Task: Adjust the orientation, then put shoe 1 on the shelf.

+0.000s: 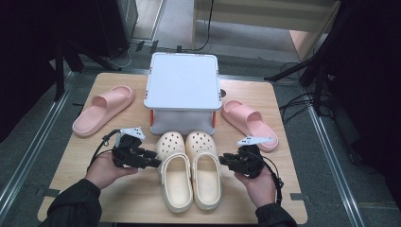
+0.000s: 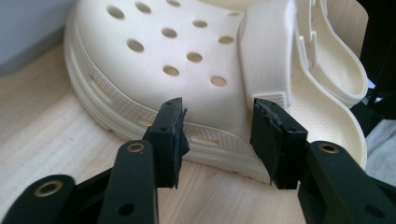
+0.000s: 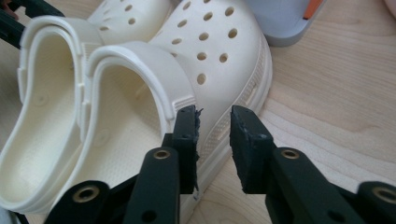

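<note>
Wooden table [image 1: 142,198], cream clogs [image 1: 189,170], both grippers' fingers [image 2: 170,135] apart, unclamped.

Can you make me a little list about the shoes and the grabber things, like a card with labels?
Middle shoes: two cream clogs with holes, side by side, toes toward the box
Pink shoes: left slide and right slide, one each side of the box
Box: white lidded box behind the clogs
Left gripper: open, at the left clog's outer side
Right gripper: open, at the right clog's outer side
Table: light wood
</note>
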